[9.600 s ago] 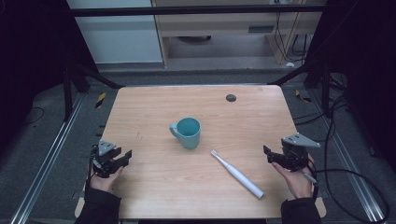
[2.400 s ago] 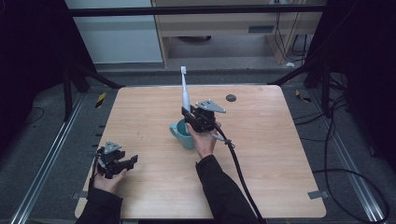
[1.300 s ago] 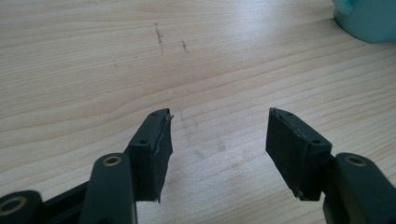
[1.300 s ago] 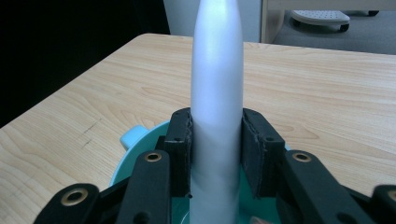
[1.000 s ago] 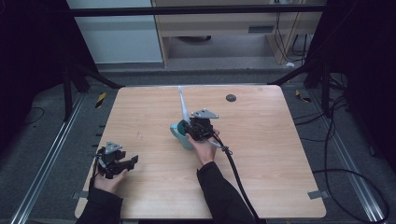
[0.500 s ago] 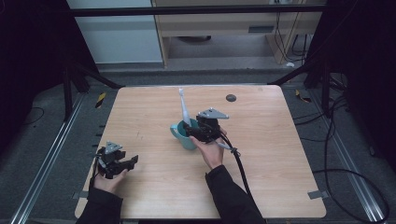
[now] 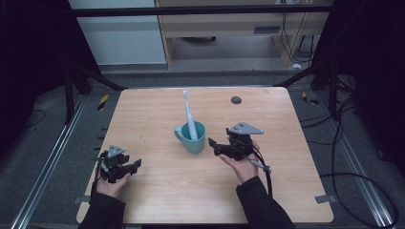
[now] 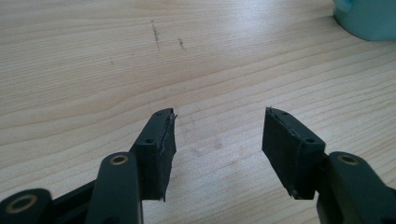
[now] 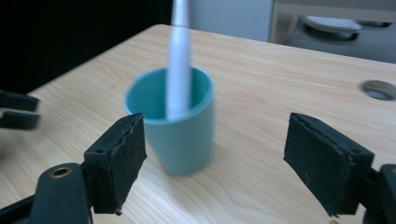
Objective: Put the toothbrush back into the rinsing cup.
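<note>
Toothbrush [image 7: 190, 117] stands in the teal cup [image 7: 193, 138] near the middle of the worktop [image 7: 157, 114], handle down in the cup, head end up and leaning a little toward the far edge. Cup handle points to my left in the high view.

Right gripper [image 7: 213, 147] sits just beside the cup on its right, low over the wood, jaws pointed at the cup. I read them as wide apart; they have just been opening, and nothing is between them. From the right gripper view the cup [image 9: 175, 122] and white brush shaft [image 9: 179, 60] stand ahead of the jaws, set toward the left jaw, clear of both pads. No contact with cup or brush that I can see. Picture there is blurred.

Left gripper [image 7: 136, 164] rests near the front left corner of the worktop, well apart from the cup. Left gripper view shows its jaws spread, bare wood between them, holding nothing; a bit of the cup [image 8: 366, 18] shows at the top right corner.

Small dark round hole [image 7: 236, 100] in the worktop toward the far right.
</note>
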A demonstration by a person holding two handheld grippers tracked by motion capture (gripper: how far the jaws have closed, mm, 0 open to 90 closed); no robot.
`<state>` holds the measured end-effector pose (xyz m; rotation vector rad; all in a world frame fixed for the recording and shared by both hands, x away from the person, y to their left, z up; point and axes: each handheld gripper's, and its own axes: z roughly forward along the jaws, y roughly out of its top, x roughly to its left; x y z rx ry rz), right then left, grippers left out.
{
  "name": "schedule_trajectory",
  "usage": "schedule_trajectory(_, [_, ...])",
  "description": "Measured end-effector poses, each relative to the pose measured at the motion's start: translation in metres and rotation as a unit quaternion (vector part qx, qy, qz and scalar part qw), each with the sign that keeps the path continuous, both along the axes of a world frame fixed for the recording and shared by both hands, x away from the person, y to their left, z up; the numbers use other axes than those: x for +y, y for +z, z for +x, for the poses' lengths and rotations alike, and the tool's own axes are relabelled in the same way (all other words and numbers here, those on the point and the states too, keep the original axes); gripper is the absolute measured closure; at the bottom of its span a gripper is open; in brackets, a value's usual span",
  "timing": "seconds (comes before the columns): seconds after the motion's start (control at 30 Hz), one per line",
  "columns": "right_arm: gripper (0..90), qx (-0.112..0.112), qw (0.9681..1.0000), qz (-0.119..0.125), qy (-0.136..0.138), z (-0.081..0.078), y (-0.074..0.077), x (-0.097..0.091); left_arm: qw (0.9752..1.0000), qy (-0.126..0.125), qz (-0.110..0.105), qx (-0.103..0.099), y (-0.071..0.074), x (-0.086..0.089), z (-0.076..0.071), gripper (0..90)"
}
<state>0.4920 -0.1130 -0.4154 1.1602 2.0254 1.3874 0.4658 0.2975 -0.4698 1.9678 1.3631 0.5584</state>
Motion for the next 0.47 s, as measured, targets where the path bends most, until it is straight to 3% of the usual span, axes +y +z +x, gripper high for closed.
schedule_trajectory(0.03, [19.2, 0.005, 0.9999, -0.007, -0.007, -0.005, -0.005, -0.013, 1.0, -0.001, -0.003, 0.001, 0.0, 0.0, 0.0, 45.2])
schedule_trajectory(0.17, [18.3, 0.016, 0.9996, -0.015, -0.016, -0.013, -0.015, -0.03, 1.0, -0.002, -0.003, 0.006, -0.001, 0.0, 0.001, 47.2])
schedule_trajectory(0.2, [18.5, 0.027, 0.9991, -0.021, -0.025, -0.017, -0.025, -0.043, 1.0, -0.003, -0.003, 0.008, -0.002, -0.001, 0.001, 48.0])
schedule_trajectory(0.47, [18.3, 0.047, 0.9953, -0.059, -0.061, -0.023, -0.043, -0.074, 1.0, -0.002, -0.004, 0.007, -0.002, 0.001, 0.0, 49.2])
